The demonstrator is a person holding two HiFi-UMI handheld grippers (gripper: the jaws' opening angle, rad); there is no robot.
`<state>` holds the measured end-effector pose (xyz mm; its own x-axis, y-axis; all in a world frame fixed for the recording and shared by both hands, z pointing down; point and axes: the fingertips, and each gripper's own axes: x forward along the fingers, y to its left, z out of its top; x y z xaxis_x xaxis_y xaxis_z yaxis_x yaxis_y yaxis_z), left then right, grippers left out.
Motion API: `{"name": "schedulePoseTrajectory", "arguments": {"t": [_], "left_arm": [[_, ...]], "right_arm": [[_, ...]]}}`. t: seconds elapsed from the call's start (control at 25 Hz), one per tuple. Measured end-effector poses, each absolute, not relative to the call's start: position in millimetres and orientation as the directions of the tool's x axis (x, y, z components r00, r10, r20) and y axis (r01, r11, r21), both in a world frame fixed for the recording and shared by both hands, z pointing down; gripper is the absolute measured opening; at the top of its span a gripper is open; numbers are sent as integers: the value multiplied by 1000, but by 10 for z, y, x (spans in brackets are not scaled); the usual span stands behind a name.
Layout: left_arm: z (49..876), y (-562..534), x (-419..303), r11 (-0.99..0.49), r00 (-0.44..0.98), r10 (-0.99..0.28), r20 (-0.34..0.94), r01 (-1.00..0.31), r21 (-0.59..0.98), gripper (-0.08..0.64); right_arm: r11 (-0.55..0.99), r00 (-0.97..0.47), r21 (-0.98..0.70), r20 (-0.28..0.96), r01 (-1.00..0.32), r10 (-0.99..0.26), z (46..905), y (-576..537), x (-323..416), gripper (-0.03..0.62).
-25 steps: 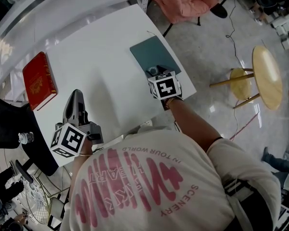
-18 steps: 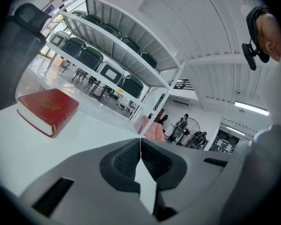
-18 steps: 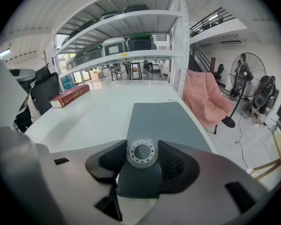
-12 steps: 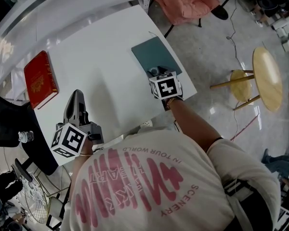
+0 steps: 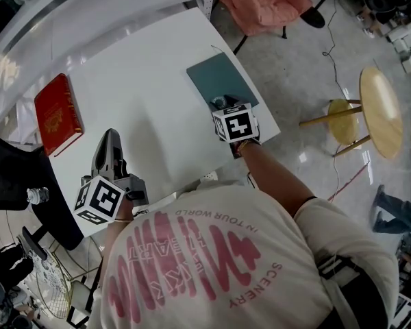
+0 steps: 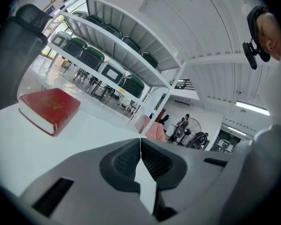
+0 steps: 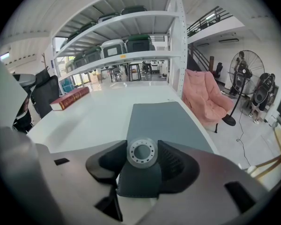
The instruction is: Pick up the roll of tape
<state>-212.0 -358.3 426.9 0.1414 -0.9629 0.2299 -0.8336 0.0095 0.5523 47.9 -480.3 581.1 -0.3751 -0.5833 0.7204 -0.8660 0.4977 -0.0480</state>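
My right gripper clasps the roll of tape at lower centre, across its outer rim; I judge it light, stiff, slightly slick.

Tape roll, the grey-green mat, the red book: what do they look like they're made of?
Tape roll: translucent glossy plastic with a whitish core, probably clear tape.
Mat: dull grey-green sheet, thin and flat; looks like rubber or vinyl.
Red book: hard cover, slight sheen, gilt print; maybe leatherette.
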Motion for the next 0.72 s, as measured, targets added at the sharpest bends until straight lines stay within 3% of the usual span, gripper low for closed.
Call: {"name": "schedulePoseTrajectory", "arguments": {"t": [0.72], "left_arm": [[4263, -3572, -2149, 16, 133, -965, 227, -831, 555, 25]], "right_arm": [[487, -371, -59, 731, -871, -573, 5806, -4810, 479, 218]]}}
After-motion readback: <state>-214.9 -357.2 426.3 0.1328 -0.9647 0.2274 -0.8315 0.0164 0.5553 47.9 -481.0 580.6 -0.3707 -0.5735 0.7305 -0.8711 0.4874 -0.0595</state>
